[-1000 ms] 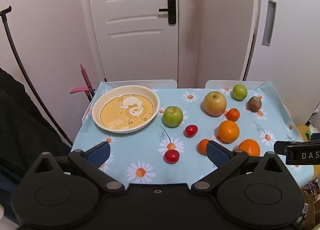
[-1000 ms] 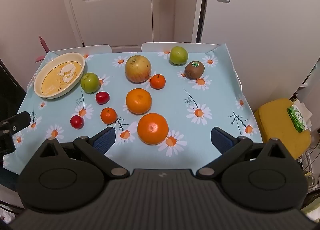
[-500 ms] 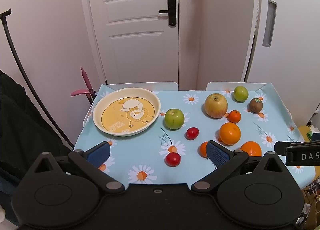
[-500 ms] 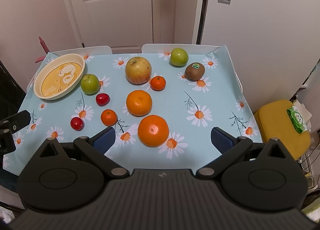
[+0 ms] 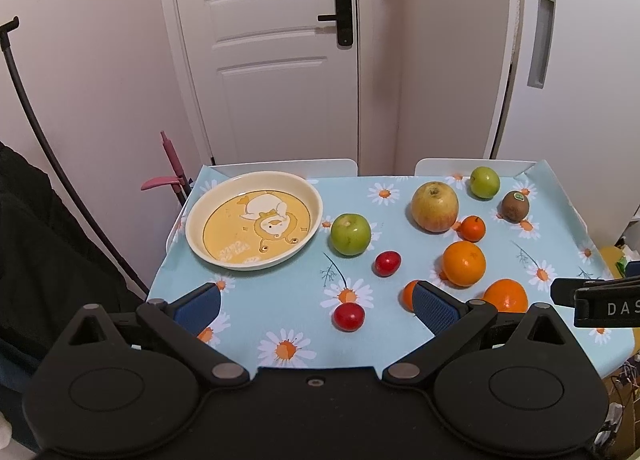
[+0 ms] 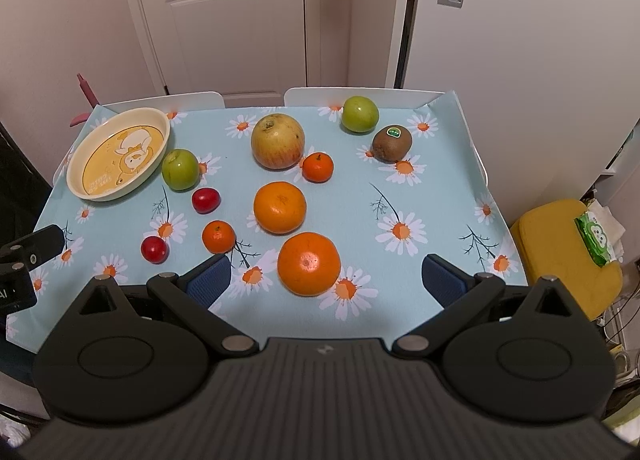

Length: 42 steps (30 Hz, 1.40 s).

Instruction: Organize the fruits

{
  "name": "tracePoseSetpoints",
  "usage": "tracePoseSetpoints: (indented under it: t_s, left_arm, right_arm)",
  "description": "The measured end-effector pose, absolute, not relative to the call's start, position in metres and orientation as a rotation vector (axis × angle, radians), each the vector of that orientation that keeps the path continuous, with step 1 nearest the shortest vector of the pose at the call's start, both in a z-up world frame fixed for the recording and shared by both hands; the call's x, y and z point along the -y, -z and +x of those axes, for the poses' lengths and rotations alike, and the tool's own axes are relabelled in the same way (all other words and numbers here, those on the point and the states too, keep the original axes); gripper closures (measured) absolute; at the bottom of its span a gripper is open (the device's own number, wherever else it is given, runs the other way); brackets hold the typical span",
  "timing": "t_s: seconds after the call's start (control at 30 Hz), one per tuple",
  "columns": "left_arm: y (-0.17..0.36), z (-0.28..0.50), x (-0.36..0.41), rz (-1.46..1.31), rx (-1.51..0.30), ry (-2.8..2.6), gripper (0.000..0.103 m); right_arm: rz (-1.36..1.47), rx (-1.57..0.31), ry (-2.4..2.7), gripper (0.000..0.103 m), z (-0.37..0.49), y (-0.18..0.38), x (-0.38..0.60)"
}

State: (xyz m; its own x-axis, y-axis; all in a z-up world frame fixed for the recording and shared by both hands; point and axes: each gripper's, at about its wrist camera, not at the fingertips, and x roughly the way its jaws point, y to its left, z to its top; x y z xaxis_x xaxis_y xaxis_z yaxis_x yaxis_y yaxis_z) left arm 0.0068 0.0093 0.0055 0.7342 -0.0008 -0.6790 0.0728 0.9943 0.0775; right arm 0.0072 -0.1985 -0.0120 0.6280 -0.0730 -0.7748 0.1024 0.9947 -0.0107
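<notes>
Right wrist view has the right gripper [image 6: 324, 274] raised over the near edge of the table, its blue ribbed pads spread wide with nothing between them. Straight ahead in that gap lies the nearest large orange [image 6: 309, 263], round, pebbly-skinned, with no long axis to line up on. Beyond it sits a second orange [image 6: 280, 207], then the big yellow-red apple [image 6: 277, 142] with a small mandarin [image 6: 317, 167] just beside it. Far right are a green apple [image 6: 359, 114] and a fuzzy oval kiwi [image 6: 392, 143] with a sticker, its long axis running across the view.

From the left wrist view, the left gripper [image 5: 316, 306] is equally wide apart and empty, hovering at the near edge. A glossy cherry tomato [image 5: 349, 316] lies just ahead between its pads, another cherry tomato [image 5: 387, 263] further on, and a smooth green apple [image 5: 350, 234] just beside the plate [image 5: 200, 216]. That shallow cream dish with a yellow cartoon centre sits ahead and left, empty, on the daisy-print tablecloth [image 5: 280, 296].

All fruit is on the cloth, none on the plate. The left hand seems nearer the plate and tomatoes; the right is better placed for the oranges.
</notes>
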Motion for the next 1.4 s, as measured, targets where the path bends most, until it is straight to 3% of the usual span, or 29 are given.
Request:
tracePoseSetpoints:
  t_s: [1.4]
  left_arm:
    - [-0.0104,0.0109,-0.0058,0.112,-0.729,0.052,0.0]
  right_arm:
    - [0.045,-0.885,0.1,0.0,0.0124,0.0097,0.1933]
